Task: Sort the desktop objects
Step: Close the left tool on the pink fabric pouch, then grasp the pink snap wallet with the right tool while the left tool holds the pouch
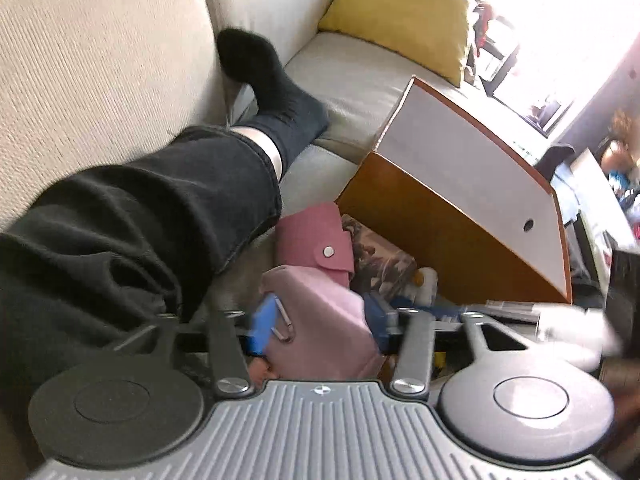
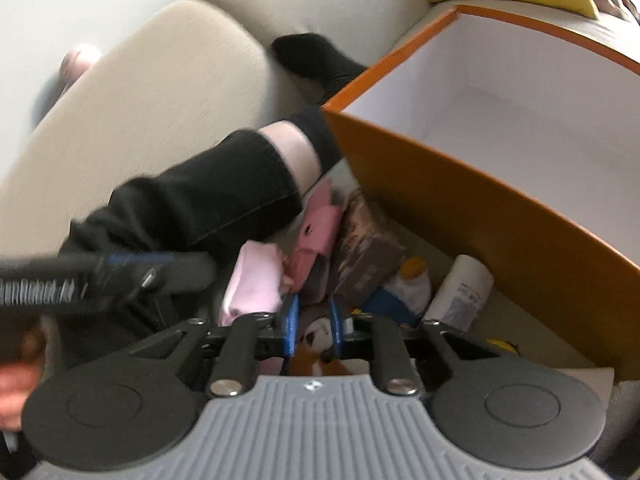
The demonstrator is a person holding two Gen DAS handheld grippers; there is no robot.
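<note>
Your left gripper (image 1: 320,320) is clamped on a soft, pale pink folded pouch (image 1: 320,320): the blue pads (image 1: 264,322) sit on either side of it and it bulges up between them. Just past it lies a darker pink felt wallet with a silver snap button (image 1: 316,246), and touching that is a brown cardboard box with a faded printed picture (image 1: 380,256).

All of this sits in a little pile on the beige fabric sofa (image 1: 352,76), squeezed between your leg in black trousers and a black sock (image 1: 160,200) and a big orange box with a white inside (image 1: 460,184). The box is tipped so its open side shows in the right wrist view, and as far as that view shows, nothing is in it.

Your right gripper (image 2: 314,322) has its blue fingers (image 2: 291,320) apart with only a narrow gap between them, gripping nothing, hanging above a brown and white plush toy (image 2: 316,344). Near it is a small white and blue figure with a yellow top (image 2: 408,284), and beside that a white cylindrical tube with a printed label (image 2: 460,292) lies along the orange wall.

A yellow cushion (image 1: 400,16) sits at the far end of the sofa. Both shots are a bit blurry.
</note>
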